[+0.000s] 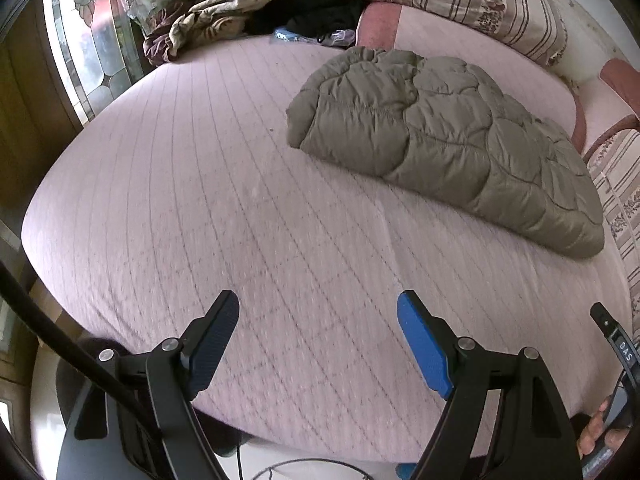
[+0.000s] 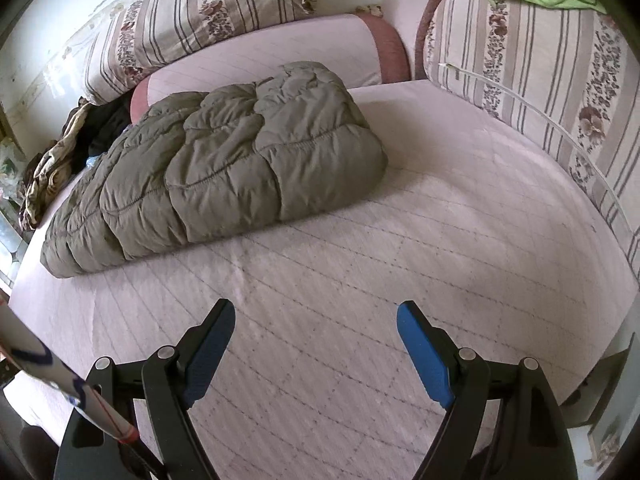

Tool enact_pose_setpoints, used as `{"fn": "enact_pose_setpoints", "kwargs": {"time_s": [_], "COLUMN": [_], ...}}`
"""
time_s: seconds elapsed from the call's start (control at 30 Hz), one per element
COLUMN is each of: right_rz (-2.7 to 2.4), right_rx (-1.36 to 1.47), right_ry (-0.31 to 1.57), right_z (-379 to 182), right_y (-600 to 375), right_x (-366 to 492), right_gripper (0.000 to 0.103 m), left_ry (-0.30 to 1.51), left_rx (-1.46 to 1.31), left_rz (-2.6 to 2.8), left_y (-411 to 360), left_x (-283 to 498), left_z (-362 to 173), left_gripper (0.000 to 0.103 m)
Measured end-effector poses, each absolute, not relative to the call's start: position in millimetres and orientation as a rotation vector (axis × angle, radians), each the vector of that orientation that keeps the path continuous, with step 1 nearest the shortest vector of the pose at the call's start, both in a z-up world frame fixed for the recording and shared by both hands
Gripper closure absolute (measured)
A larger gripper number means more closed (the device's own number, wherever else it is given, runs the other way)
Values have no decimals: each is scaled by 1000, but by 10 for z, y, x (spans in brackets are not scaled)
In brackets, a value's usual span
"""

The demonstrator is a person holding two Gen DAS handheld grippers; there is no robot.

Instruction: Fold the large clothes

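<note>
A home bedroom: quilted bed (image 1: 200,200), striped floral pillows (image 2: 192,20)

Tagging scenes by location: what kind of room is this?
Likely a bedroom or home sitting room: a wide pink quilted mattress, striped floral cushions along its edges, and a folded olive puffer jacket lying on it.

the jacket (image 1: 448,148) is showing as puffy quilted cloth with a faint sheen, olive and creased. the bed cover (image 1: 240,220) is looking like matt stitched fabric in pale pink. the left gripper (image 1: 318,344) and right gripper (image 2: 316,346) are showing matt black plastic, textured blue pads (image 2: 426,356) and shiny metal rivets
</note>
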State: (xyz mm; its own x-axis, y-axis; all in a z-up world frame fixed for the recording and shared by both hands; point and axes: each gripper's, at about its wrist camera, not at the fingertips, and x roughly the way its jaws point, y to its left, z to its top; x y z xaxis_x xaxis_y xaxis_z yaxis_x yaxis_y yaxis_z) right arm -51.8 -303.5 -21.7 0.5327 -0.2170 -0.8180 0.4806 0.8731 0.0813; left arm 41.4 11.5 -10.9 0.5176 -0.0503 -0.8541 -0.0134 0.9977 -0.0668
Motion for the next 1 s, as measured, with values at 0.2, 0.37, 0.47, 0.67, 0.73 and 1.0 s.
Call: {"fn": "enact_pose_setpoints", "kwargs": {"time_s": [0.2, 0.37, 0.47, 0.67, 0.73, 1.0], "right_rz": [-454, -462, -454, -549, -570, -616], "right_rx": [298, 280, 310, 252, 312, 356], "right_ry": [907, 838, 847, 1051, 1007, 877], "right_z": [-230, -54, -84, -591, -505, -297], "right_y": [-3157, -3350, -3496, -3831, -3843, -3306], "right_x": [-536, -177, 197, 647, 386, -700], "right_gripper": [17, 22, 22, 25, 26, 24], "left_ry": [986, 967, 964, 933, 929, 898], "left_rx": [-83, -71, -77, -88, -80, -128], "left_rz": [-4, 34, 58, 60, 50, 39], "left_y": [170, 211, 209, 199, 182, 257], "left_x": [266, 210, 203, 156, 176, 108], "left_z": [21, 69, 94, 229, 276, 299], "left_gripper": [22, 22, 22, 22, 22, 22]}}
